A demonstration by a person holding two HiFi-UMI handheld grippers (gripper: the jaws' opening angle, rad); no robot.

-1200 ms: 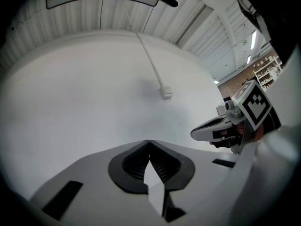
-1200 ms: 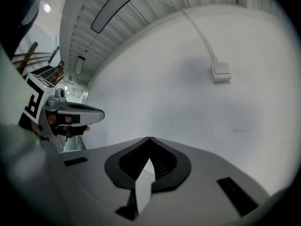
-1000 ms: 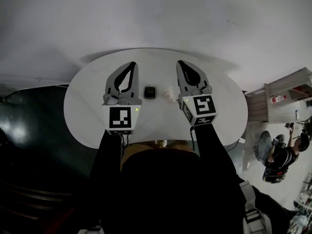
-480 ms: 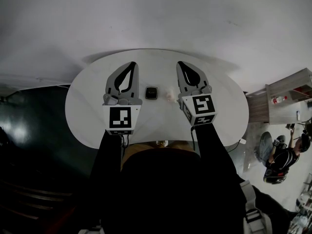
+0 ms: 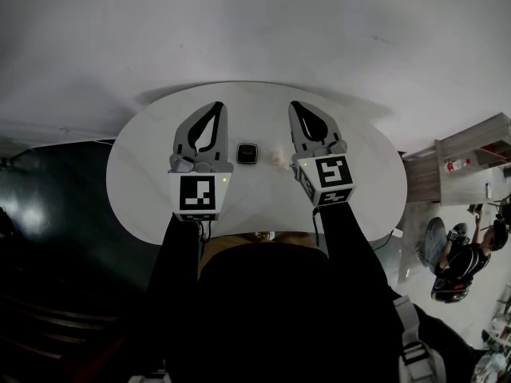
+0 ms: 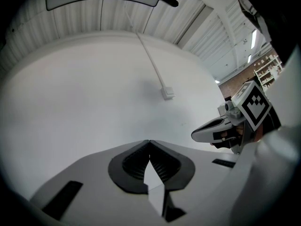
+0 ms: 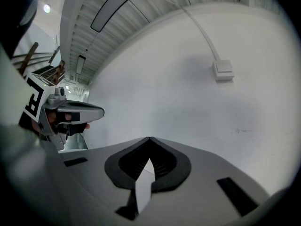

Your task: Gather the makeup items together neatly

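White oval desk (image 5: 132,182), seen from steeply above, set against a plain white wall (image 5: 255,22).

Left gripper (image 5: 216,105) is held level over the desk's left half. Its jaws are closed tip to tip, and in its own view the ribbed pads meet with nothing between them.

Small square black compact (image 5: 247,152) lies flat around the desk's middle, between the two grippers and touching neither.

Just right of it is a pale, pinkish item (image 5: 277,156), too washed out to identify. It sits close beside the compact, but whether the two touch is unclear.

Right gripper (image 5: 296,105) is held level over the desk's right half, roughly parallel to the left one. Its jaws are pressed together at the tip and empty in its own view.

Both gripper views look across bare desk to the far edge, where a white cable (image 6: 149,60) runs down the wall to a small socket box (image 6: 168,93).

Off the desk's right edge stands a shelf unit (image 5: 471,162), with a seated person (image 5: 459,258) on the floor area below it.
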